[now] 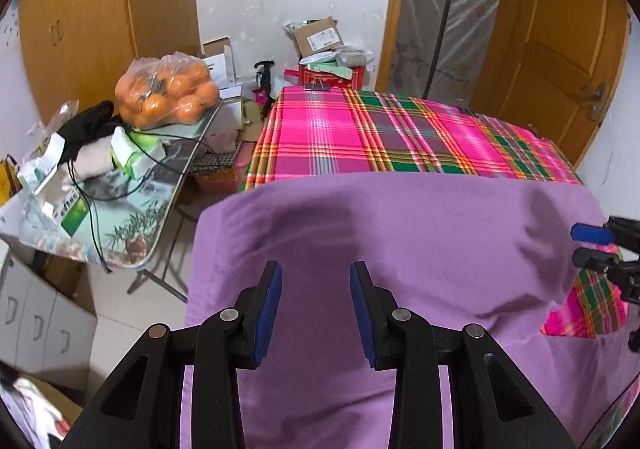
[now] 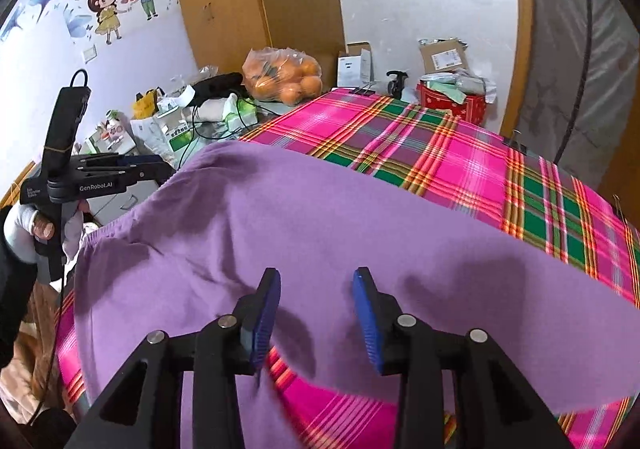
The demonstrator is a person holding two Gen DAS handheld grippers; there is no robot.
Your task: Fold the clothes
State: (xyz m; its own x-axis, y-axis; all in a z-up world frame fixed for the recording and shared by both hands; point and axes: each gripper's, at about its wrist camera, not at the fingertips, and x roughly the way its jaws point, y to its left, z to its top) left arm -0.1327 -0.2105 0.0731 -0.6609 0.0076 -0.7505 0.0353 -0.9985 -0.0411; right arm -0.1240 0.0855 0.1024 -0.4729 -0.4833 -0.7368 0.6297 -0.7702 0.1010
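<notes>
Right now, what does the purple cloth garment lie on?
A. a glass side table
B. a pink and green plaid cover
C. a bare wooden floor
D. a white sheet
B: the purple cloth garment is spread over the pink and green plaid cover, which shows beyond its far edge.

We see a plain purple garment (image 1: 400, 249) on a surface (image 1: 360, 129) covered in pink, green and orange plaid. Our grippers are black with blue pads (image 2: 262, 313), and the fruit (image 1: 168, 93) in the bag is orange.

Bag of oranges (image 1: 168, 91) on cluttered side table (image 1: 132, 225); red box (image 2: 452, 103) beyond plaid cloth (image 1: 380, 133).
</notes>
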